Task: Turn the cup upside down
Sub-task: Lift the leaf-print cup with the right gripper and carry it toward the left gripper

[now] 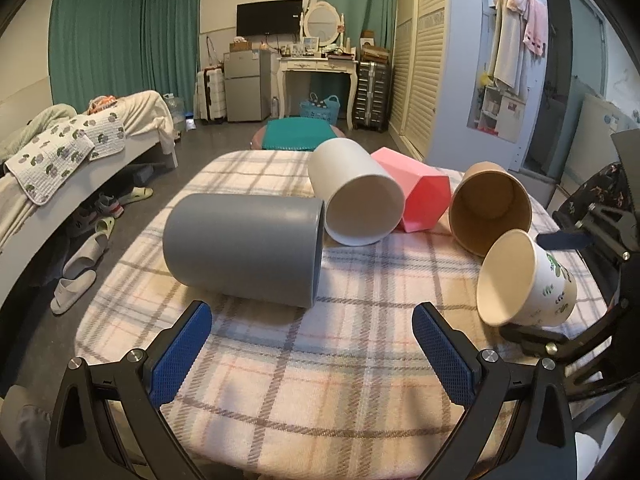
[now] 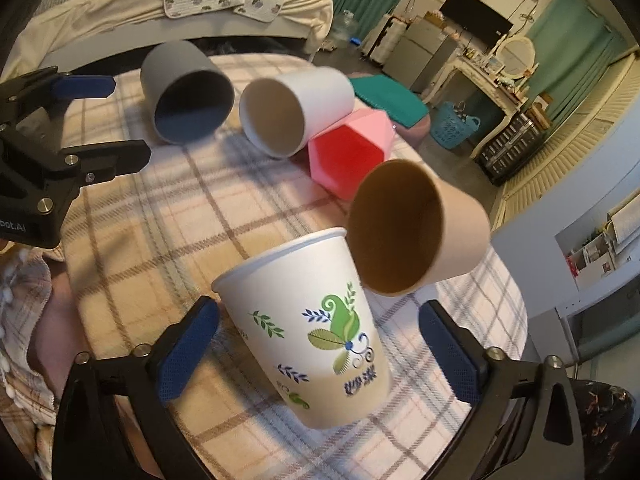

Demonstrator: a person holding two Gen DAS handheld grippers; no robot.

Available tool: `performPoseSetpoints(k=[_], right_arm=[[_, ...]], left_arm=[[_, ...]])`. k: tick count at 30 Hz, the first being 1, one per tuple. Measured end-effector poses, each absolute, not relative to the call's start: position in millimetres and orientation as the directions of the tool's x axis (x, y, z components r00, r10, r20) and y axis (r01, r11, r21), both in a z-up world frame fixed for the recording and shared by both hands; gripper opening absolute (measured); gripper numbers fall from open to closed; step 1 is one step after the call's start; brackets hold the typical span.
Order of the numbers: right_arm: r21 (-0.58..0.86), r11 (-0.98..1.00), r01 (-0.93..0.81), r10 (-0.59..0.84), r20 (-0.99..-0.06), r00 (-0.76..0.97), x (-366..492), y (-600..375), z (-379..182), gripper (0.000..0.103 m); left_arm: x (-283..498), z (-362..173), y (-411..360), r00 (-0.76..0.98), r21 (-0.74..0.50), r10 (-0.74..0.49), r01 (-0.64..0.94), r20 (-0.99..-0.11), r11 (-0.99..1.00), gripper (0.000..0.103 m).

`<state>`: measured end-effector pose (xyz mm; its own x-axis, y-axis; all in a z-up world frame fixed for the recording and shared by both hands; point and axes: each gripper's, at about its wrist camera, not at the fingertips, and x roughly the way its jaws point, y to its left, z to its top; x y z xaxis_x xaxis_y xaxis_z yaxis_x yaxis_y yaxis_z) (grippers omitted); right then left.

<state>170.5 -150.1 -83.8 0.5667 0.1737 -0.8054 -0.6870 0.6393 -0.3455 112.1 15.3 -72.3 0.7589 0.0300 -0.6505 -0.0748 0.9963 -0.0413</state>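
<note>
Several cups lie on their sides on a plaid-covered table (image 1: 304, 364): a grey cup (image 1: 244, 248), a white cup (image 1: 356, 196), a pink hexagonal cup (image 1: 420, 196), a brown paper cup (image 1: 492, 208) and a white paper cup with a leaf print (image 1: 528, 280). My left gripper (image 1: 312, 352) is open and empty, just in front of the grey cup. My right gripper (image 2: 320, 356) is open, with the leaf-print cup (image 2: 316, 336) lying between its fingers, mouth pointing away; no pad visibly touches it. The brown cup (image 2: 416, 232) lies just beyond it.
A bed (image 1: 60, 152) stands left of the table, with slippers (image 1: 76, 276) on the floor beside it. A teal-cushioned stool (image 1: 296, 134) sits beyond the table's far edge. A wardrobe (image 1: 420, 60) is at the right.
</note>
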Motion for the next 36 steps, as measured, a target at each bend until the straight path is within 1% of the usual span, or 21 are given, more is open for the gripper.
performPoseSetpoints(k=[1, 2, 6, 8, 10, 12, 14, 15, 19, 21, 26, 31, 34, 36], right_arm=[[-0.341, 0.641, -0.687, 0.17, -0.811, 0.561, 172, -148, -86, 0.08], [-0.334, 0.648, -0.684, 0.162, -0.818, 0.553, 173, -147, -87, 0.074], [-0.3, 0.717, -0.63, 0.148, -0.817, 0.557, 174, -145, -80, 0.072], [-0.276, 0.773, -0.571, 0.132, -0.811, 0.57, 170, -148, -69, 0.071], [-0.208, 0.855, -0.475, 0.12, -0.812, 0.571, 169, -155, -58, 0.071], [-0.077, 0.931, -0.356, 0.139, -0.828, 0.543, 167, -164, -50, 0.071], [0.089, 0.958, -0.272, 0.22, -0.836, 0.502, 161, -168, -48, 0.071], [0.133, 0.96, -0.247, 0.243, -0.836, 0.493, 158, -167, -49, 0.071], [0.201, 0.963, -0.177, 0.264, -0.828, 0.495, 141, -151, -55, 0.071], [0.225, 0.966, -0.126, 0.257, -0.824, 0.505, 142, -150, -61, 0.071], [0.216, 0.976, -0.04, 0.205, -0.828, 0.522, 150, -149, -75, 0.071], [0.171, 0.984, -0.045, 0.168, -0.825, 0.539, 155, -145, -78, 0.072], [0.159, 0.985, -0.063, 0.167, -0.806, 0.568, 152, -144, -75, 0.087], [0.169, 0.982, -0.085, 0.186, -0.779, 0.599, 147, -146, -68, 0.088]], left_arm=[[111, -72, 16, 0.759, -0.046, 0.024, -0.071, -0.65, 0.996, 0.103], [111, -72, 17, 0.761, -0.05, 0.019, -0.068, -0.649, 0.996, 0.103], [106, -67, 21, 0.774, -0.067, 0.005, -0.062, -0.633, 0.996, 0.103], [103, -65, 24, 0.782, -0.077, 0.0, -0.061, -0.623, 0.995, 0.103], [99, -63, 28, 0.786, -0.085, -0.001, -0.066, -0.618, 0.994, 0.103], [96, -62, 34, 0.789, -0.094, -0.001, -0.072, -0.614, 0.993, 0.103], [94, -61, 38, 0.791, -0.098, -0.001, -0.075, -0.612, 0.992, 0.103], [93, -61, 40, 0.791, -0.095, 0.002, -0.075, -0.611, 0.993, 0.103], [90, -61, 43, 0.794, -0.089, -0.001, -0.066, -0.609, 0.994, 0.103], [89, -62, 46, 0.795, -0.088, -0.001, -0.066, -0.607, 0.994, 0.103], [86, -68, 52, 0.787, -0.087, 0.005, -0.075, -0.617, 0.993, 0.103], [84, -69, 54, 0.781, -0.085, 0.018, -0.09, -0.624, 0.992, 0.103], [81, -65, 51, 0.786, -0.07, 0.025, -0.087, -0.617, 0.994, 0.103], [79, -60, 47, 0.794, -0.06, 0.031, -0.085, -0.607, 0.995, 0.103]])
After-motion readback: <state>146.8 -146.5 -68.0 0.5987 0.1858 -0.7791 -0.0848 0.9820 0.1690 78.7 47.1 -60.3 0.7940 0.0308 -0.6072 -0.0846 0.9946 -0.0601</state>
